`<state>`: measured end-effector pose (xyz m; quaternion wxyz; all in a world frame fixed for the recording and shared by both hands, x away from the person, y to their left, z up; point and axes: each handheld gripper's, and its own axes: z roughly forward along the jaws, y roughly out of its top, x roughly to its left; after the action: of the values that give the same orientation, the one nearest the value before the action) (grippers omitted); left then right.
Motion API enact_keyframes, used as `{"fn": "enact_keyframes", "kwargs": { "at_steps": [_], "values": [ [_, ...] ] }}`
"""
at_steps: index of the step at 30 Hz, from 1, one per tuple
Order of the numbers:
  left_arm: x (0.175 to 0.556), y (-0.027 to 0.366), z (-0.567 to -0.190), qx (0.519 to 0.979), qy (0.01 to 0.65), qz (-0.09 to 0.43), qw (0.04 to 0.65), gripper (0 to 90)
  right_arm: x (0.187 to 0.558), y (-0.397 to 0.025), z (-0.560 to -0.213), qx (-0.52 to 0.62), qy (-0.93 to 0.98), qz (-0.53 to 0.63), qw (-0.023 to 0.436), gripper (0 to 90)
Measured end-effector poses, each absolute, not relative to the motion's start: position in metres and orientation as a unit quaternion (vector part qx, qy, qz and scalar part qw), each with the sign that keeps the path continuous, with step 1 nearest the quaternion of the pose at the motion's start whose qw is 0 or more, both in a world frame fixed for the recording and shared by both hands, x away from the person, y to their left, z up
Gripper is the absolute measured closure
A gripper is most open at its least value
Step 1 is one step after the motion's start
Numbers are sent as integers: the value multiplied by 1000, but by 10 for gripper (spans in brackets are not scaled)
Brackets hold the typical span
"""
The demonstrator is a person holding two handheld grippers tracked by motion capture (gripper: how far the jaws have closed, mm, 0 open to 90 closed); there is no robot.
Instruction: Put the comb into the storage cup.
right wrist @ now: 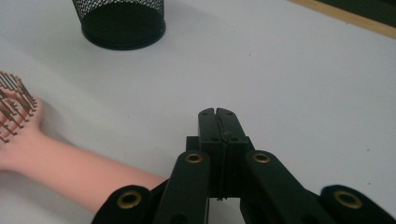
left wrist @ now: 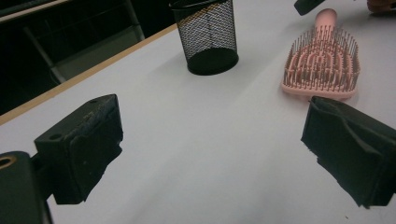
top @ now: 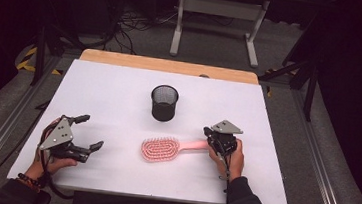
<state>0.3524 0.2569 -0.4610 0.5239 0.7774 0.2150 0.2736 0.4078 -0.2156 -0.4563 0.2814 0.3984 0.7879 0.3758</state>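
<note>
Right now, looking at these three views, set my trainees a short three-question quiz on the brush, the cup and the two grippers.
1. True or false: the brush lies with its bristles up.
2. Which gripper has its jaws wide apart: A) left gripper B) right gripper?
3. Where does the cup stand relative to the brush on the table?

Key:
1. True; the bristles point up in the left gripper view.
2. A; the right gripper's jaws are pressed together beside the brush handle, with nothing between them.
3. Upright, beyond the brush on the far side from the person, apart from it.
</note>
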Motion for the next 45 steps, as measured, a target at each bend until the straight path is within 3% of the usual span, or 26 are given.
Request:
{"fn": "enact_keyframes", "kwargs": {
  "at_steps": [45],
  "values": [
    [355, 252, -466, 783, 216, 269, 517, 75, 407, -214, -460, 403, 834, 310, 215, 900]
  ]
}}
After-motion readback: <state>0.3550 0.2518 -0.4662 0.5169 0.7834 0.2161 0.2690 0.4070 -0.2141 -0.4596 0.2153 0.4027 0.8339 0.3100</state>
